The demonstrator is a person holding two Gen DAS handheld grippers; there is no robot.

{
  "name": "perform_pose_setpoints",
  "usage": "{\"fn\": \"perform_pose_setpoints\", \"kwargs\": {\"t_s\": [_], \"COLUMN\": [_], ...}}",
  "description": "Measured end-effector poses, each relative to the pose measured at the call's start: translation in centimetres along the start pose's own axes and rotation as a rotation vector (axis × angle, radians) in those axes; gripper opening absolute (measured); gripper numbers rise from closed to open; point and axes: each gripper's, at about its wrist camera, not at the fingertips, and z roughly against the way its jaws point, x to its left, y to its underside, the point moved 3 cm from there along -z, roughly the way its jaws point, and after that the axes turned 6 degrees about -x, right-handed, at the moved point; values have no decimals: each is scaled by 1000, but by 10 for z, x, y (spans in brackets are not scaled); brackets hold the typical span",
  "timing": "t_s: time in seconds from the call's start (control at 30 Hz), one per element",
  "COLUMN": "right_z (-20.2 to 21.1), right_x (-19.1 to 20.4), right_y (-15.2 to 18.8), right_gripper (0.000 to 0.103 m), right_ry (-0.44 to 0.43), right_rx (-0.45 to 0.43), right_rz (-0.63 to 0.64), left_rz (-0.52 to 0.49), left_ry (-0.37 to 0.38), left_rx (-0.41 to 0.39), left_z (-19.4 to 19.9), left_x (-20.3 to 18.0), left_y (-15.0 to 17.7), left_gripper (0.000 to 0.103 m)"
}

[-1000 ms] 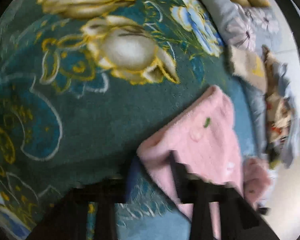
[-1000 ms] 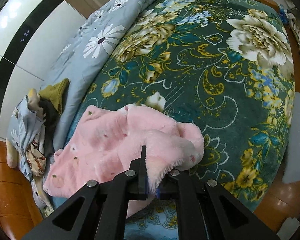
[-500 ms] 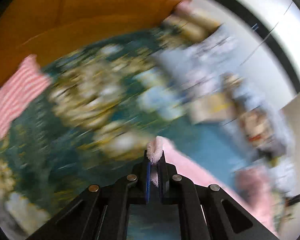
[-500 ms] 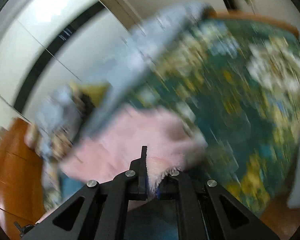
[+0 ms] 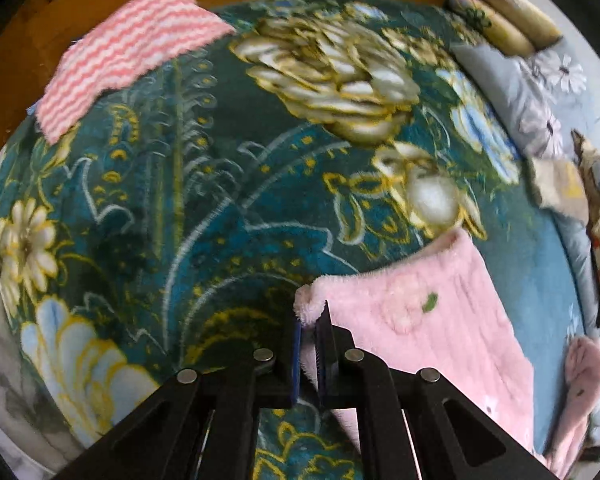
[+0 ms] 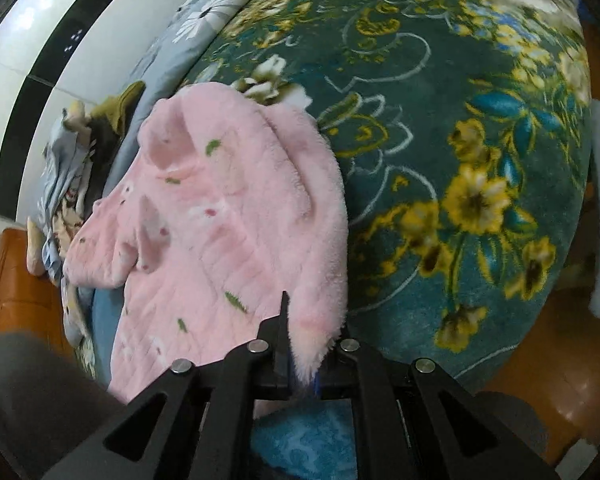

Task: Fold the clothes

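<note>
Presently the pink fleece garment (image 6: 220, 216) lies spread on the flowered green blanket (image 5: 188, 208). Left gripper (image 5: 309, 332) is pinched on one fluffy corner, right gripper (image 6: 300, 344) clamped on another edge. Motion blur from half a second ago has cleared. A striped pink towel (image 5: 128, 48) sits near the headboard. No writing legible.

floral blanket (image 5: 220, 208), grey daisy quilt (image 6: 204, 28), wardrobe (image 6: 40, 40)

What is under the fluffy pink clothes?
The green flowery blanket lies under the pink garment. Anything directly beneath the pink fabric is covered, so it cannot be seen.
</note>
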Motion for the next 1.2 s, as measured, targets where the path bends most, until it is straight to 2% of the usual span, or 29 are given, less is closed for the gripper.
{"fn": "perform_pose_setpoints", "kwargs": {"t_s": [0.03,0.1,0.13,0.2,0.3,0.4,0.47,0.53,0.57,0.6,0.63,0.7,0.77,0.83,0.87,0.93,1.0,1.07,1.13,1.2], "right_z": [3,15,23,30,17,-14,-32,-48,-54,-58,-61,-56,-35,2,15,23,10,0,-2,1], "right_x": [1,-2,-6,-14,-26,-28,-24,-11,-6,-2,4,9,11,-1,-10,-29,-49,-65,-72,-68], "right_y": [-1,-6,-15,-30,-62,-84,-92,-93,-93,-92,-92,-94,-103,-116,-120,-119,-107,-97,-92,-94], "right_gripper": [30,44,48,48,48,48,48,48,47,35,17,11,10,9,8,8,7,7,8,8], "right_ry": [-5,-20,-39,-51,-18,15,-11,11,25,29,30,57,78,90,104,166,214,210,174,170], "right_rx": [-1,-29,-62,-99,-110,-80,-48,0,18,28,34,18,-68,-213,-257,-267,-221,-188,-193,-193], "right_rz": [9,11,-12,-69,-166,-235,-277,-240,-216,-202,-185,-158,-120,-136,-155,-171,-190,-253,-298,-276], "left_rz": [2,13,19,25,-5,-52,-80,-118,-142,-163,-179,-197,-214,-234,-242,-252,-243,-229,-219,-215], "left_ry": [7,15,3,-22,-1,27,65,75,77,80,82,96,106,119,124,129,138,162,198,234], "left_rx": [12,15,0,-52,-90,-70,-55,-38,-26,-15,-7,3,9,3,-1,2,21,48,69,91], "left_z": [4,13,19,33,46,46,46,44,41,40,40,41,43,44,45,44,39,36,32,28], "left_x": [-5,-12,-16,-24,-56,-88,-108,-124,-133,-139,-145,-155,-162,-167,-169,-172,-176,-182,-194,-209], "left_y": [-3,-11,-18,-31,-46,-47,-40,-34,-31,-27,-23,-17,-12,-10,-10,-9,-7,-3,2,7], "left_gripper": [10,16,24,29,32,36,37,37,37,37,37,37,37,37,37,38,38,38,39,41]}}
